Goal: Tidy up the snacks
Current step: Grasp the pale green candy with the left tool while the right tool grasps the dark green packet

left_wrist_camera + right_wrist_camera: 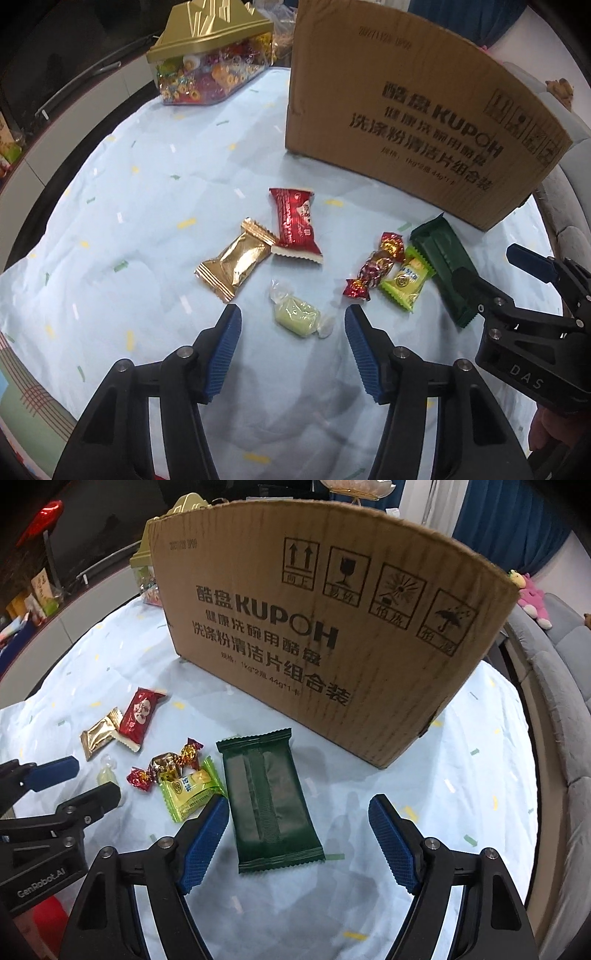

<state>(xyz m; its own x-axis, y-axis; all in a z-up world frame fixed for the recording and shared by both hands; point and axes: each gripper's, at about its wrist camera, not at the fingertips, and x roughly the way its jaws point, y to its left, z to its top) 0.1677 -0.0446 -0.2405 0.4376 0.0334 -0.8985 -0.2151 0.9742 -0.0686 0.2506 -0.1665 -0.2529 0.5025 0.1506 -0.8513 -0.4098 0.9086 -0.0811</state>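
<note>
Your left tool (293, 350) is spread wide and holds nothing, its blue pads either side of the pale green candy (297, 318) lying on the cloth-covered counter (147, 192). Your right tool (299, 840) is also spread and empty, over the near end of the dark green packet (271, 805). Just left of that packet lie the yellow-green packet (192, 788) and the red-gold twisted candy (164, 766), touching each other. Farther left, the gold packet (236, 260) touches the red packet (295, 225). The cardboard box (332, 627) stands behind them, a gold-lidded candy container (210, 62) beyond.
</note>
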